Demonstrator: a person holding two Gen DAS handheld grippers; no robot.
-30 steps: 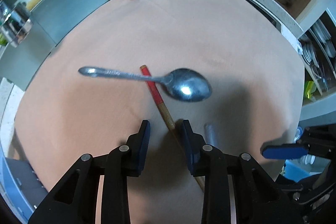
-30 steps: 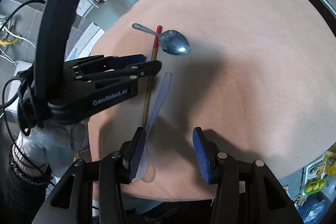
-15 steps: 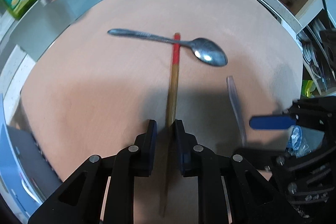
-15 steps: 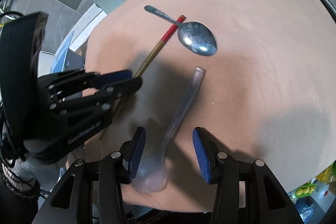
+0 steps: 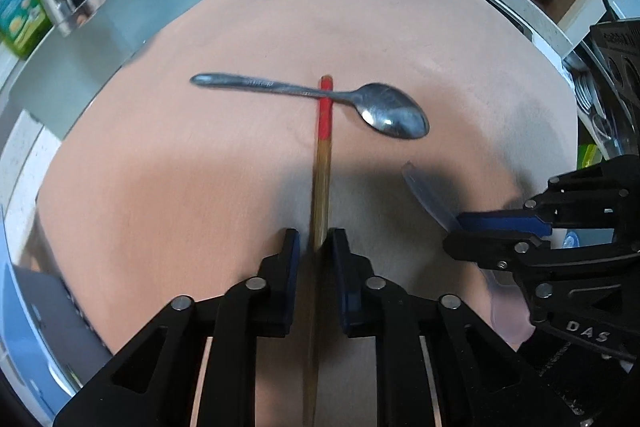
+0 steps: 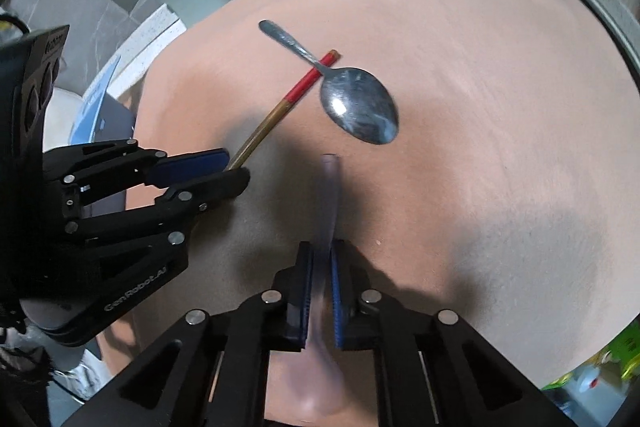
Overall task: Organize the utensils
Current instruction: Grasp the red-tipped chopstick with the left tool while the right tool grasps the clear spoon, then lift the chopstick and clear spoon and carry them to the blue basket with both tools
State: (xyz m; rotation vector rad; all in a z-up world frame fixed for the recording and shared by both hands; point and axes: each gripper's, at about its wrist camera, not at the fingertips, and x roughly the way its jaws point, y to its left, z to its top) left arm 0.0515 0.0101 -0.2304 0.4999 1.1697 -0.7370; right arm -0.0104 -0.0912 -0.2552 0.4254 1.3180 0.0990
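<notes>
Two grippers, each clamped on a utensil over the peach cloth [image 5: 400,27].

Left gripper [image 5: 314,247] pinches the chopstick [image 5: 322,167], whose red end lies under the metal spoon [image 5: 384,109] mid-cloth; right gripper [image 6: 320,267] squeezes the clear plastic spoon [image 6: 330,195] by its handle, bowl toward the camera, just beside the chopstick.

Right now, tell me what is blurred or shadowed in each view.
Left wrist view: the chopstick smears with motion blur near the left gripper; a dark shadow crosses the cloth. Right wrist view: the clear plastic spoon in the right gripper is streaked; the metal spoon stays sharp, with a glare spot.
</notes>
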